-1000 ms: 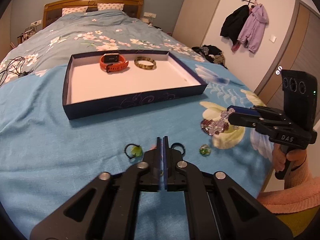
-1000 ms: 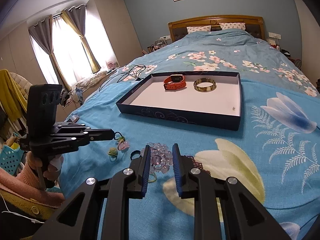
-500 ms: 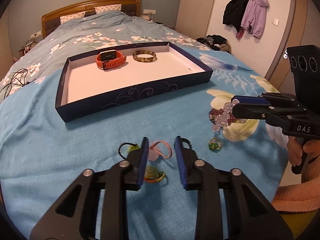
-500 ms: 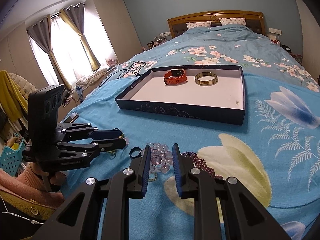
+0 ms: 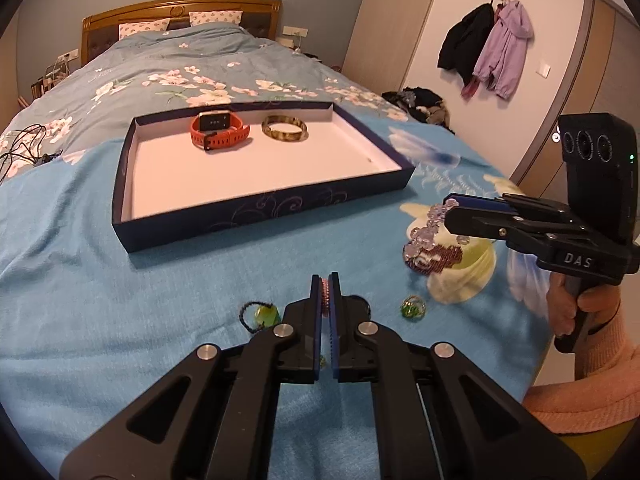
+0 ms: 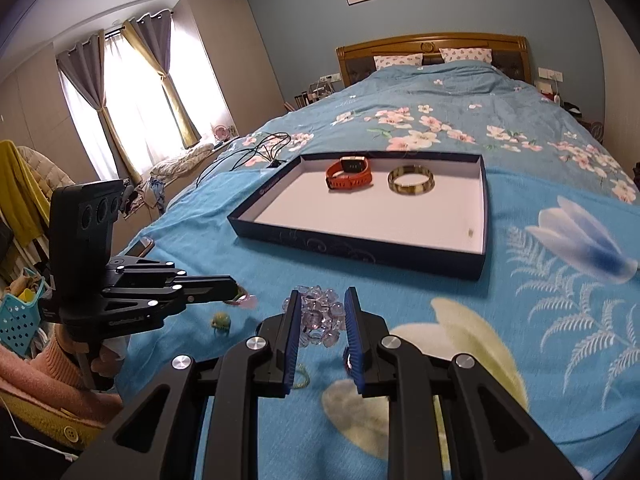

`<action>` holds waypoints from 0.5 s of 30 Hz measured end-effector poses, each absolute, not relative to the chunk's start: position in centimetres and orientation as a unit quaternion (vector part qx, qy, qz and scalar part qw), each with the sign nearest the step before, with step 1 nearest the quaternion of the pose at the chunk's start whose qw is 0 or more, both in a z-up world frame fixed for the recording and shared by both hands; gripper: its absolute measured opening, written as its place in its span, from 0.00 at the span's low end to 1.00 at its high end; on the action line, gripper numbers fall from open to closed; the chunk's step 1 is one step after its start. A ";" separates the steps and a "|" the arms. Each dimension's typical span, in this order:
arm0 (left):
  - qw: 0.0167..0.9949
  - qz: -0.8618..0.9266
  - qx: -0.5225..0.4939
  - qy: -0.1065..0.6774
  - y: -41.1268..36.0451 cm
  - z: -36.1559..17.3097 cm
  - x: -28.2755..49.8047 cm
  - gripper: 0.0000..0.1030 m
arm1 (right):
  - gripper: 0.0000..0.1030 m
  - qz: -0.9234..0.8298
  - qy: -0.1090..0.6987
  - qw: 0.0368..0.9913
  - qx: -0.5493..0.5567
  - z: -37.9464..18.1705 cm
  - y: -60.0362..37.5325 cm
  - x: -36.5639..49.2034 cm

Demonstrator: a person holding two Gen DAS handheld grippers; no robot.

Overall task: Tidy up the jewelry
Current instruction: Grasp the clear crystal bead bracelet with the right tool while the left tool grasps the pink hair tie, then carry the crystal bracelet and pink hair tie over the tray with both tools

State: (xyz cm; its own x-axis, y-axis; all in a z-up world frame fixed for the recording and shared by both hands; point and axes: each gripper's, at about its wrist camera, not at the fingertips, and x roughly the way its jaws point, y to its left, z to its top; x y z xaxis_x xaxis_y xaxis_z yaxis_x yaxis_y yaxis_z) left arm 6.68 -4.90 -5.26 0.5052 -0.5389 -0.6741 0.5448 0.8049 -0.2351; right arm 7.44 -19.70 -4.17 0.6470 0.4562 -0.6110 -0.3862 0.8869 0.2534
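Note:
A dark blue tray (image 5: 256,208) lies on the bed with an orange watch (image 5: 219,131) and a gold bangle (image 5: 285,129) in it; it also shows in the right wrist view (image 6: 360,248). My left gripper (image 5: 326,280) is shut on a pink beaded bracelet (image 5: 325,292), lifted off the blanket. My right gripper (image 6: 321,300) is shut on a clear crystal bead bracelet (image 6: 320,316), which hangs from its tip in the left wrist view (image 5: 426,232). A dark red bead bracelet (image 5: 440,258) lies under it.
A green bead on a black hair tie (image 5: 258,314) and a green ring (image 5: 412,306) lie on the blue blanket near my left gripper. A black cable (image 6: 256,152) lies left of the tray. Coats (image 5: 488,44) hang on the far wall.
My left gripper closed on the pink bracelet and lifted it. My right gripper raised the crystal bracelet off the blanket.

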 end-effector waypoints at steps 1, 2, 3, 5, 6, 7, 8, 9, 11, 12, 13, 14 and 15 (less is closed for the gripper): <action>0.868 -0.313 0.001 0.385 -4.8 -5.0 6.7 0.03 | 0.19 0.232 0.347 0.907 0.049 -3.9 -19.7 7.6; 0.868 -0.315 0.000 0.383 -4.7 -4.8 6.8 0.03 | 0.19 0.232 0.345 0.908 0.048 -3.8 -19.7 7.7; 0.869 -0.316 -0.001 0.381 -4.7 -4.6 6.9 0.03 | 0.19 0.231 0.342 0.910 0.047 -3.6 -19.7 7.9; 0.870 -0.317 -0.004 0.377 -4.5 -4.1 7.1 0.03 | 0.19 0.231 0.337 0.911 0.045 -3.2 -19.8 8.3; 0.872 -0.317 -0.005 0.374 -4.4 -3.8 7.3 0.03 | 0.19 0.231 0.334 0.913 0.044 -3.0 -19.8 8.6; 0.873 -0.316 -0.006 0.372 -4.3 -3.6 7.4 0.03 | 0.19 0.231 0.332 0.914 0.042 -2.8 -19.8 8.8; 0.874 -0.315 -0.006 0.369 -4.2 -3.4 7.6 0.03 | 0.19 0.230 0.329 0.915 0.040 -2.6 -19.8 9.1; 0.876 -0.314 -0.006 0.367 -4.1 -3.1 7.9 0.03 | 0.19 0.230 0.327 0.916 0.040 -2.4 -19.9 9.4; 0.879 -0.311 -0.005 0.362 -3.9 -2.7 8.3 0.03 | 0.19 0.227 0.322 0.918 0.038 -2.0 -20.0 9.9; 0.881 -0.309 -0.004 0.358 -3.8 -2.3 8.7 0.03 | 0.19 0.225 0.318 0.920 0.034 -1.7 -20.0 10.4; 0.882 -0.308 -0.004 0.357 -3.7 -2.1 8.8 0.03 | 0.19 0.225 0.316 0.921 0.033 -1.5 -20.0 10.7; 0.883 -0.307 -0.005 0.355 -3.6 -1.8 9.3 0.03 | 0.19 0.224 0.314 0.922 0.032 -1.3 -20.0 11.0; 0.884 -0.306 -0.006 0.354 -3.5 -1.6 9.6 0.03 | 0.19 0.223 0.311 0.923 0.030 -1.1 -20.0 11.4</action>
State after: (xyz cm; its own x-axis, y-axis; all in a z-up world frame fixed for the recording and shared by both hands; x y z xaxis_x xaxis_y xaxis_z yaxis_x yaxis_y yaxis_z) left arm 9.60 -3.53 -1.61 0.5628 -0.5444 -0.6220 0.5363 0.8131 -0.2264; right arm 11.45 -20.03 -1.09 0.7069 0.4297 -0.5618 -0.3925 0.8991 0.1938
